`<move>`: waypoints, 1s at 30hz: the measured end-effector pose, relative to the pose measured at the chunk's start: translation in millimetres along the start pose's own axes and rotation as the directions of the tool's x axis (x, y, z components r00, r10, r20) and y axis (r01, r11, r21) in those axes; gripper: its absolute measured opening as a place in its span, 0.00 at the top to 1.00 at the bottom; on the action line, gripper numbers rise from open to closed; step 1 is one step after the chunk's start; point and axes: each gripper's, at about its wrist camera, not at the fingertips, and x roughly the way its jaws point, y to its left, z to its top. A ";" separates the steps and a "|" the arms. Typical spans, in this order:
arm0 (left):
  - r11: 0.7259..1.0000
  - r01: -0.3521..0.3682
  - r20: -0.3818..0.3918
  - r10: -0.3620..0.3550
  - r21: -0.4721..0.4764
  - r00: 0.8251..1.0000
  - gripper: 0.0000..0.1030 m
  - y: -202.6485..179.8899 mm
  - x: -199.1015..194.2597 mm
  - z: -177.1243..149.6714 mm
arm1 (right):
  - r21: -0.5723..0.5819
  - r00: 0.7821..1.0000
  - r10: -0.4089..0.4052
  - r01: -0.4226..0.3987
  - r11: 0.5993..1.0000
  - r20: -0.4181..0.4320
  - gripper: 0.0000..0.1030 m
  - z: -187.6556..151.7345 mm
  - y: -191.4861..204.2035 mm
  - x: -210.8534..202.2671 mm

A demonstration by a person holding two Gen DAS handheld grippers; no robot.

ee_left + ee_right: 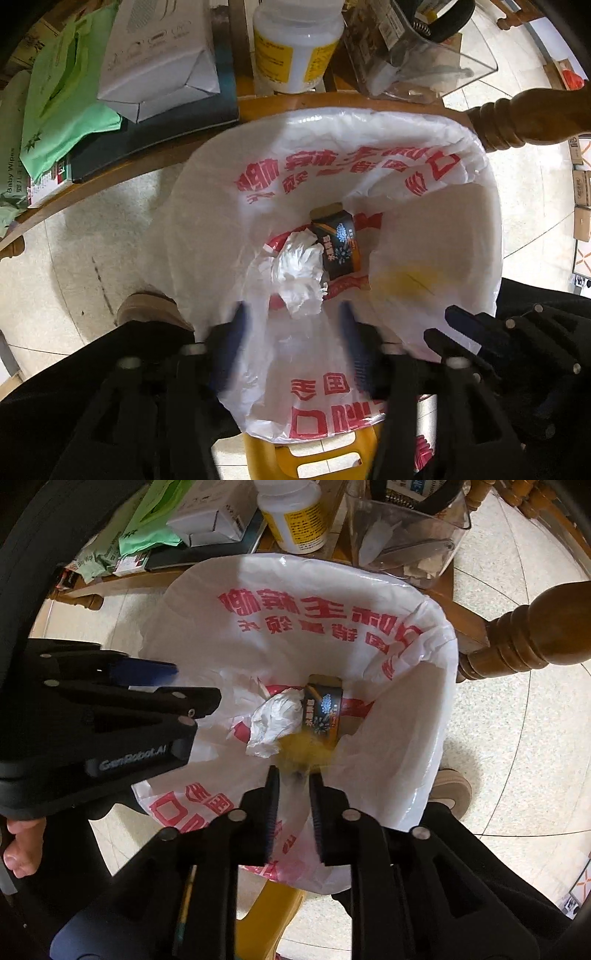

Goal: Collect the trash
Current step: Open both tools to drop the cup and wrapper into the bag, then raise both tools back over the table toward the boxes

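Note:
A white plastic bag with red print (424, 177) lines a yellow bin (269, 454) and stands open below both grippers; it also shows in the right wrist view (295, 598). In it lie a crumpled white tissue (299, 273) (273, 720) and a small dark carton (338, 243) (325, 709). My left gripper (293, 310) is open and empty above the bag's mouth. My right gripper (294, 771) is open over the bag, and a blurred yellow piece (299, 747) is just beyond its tips, in the air. The yellow piece shows through the bag's wall in the left wrist view (410, 277).
A wooden table edge (258, 103) runs behind the bin with a white box (159, 55), a white pill bottle (291, 44), a green bag (62, 103) and a clear container (424, 55). A turned chair leg (524, 118) stands at right. A shoe (147, 306) rests on the tile floor.

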 end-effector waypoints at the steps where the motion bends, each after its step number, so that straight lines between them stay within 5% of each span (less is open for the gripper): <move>1: 1.000 -0.003 0.012 0.003 0.000 1.000 0.34 0.2 -2.4 0.2 | 0.006 1.000 0.002 -0.002 1.000 -0.001 0.79 0.1 -1.2 0.2; 16: 0.998 -0.047 0.027 0.046 0.042 0.999 0.30 -5.7 -6.3 -4.9 | 0.037 1.000 -0.013 0.012 0.999 0.028 0.62 -2.6 -4.9 -8.2; 24: 0.996 -0.077 0.035 0.076 0.050 0.997 0.27 -8.1 -14.7 -17.2 | 0.062 0.999 -0.016 0.013 0.998 0.052 0.61 -15.3 -5.7 -22.7; 28: 0.989 -0.123 0.068 0.118 0.085 0.991 0.26 -12.1 -36.0 -38.5 | 0.066 0.996 0.009 -0.015 0.998 0.093 0.31 -31.3 -1.7 -49.5; 30: 0.985 -0.126 0.095 0.114 0.120 0.989 0.25 -16.6 -56.3 -55.2 | 0.066 0.990 0.023 -0.033 0.997 0.142 0.27 -43.4 -0.5 -76.0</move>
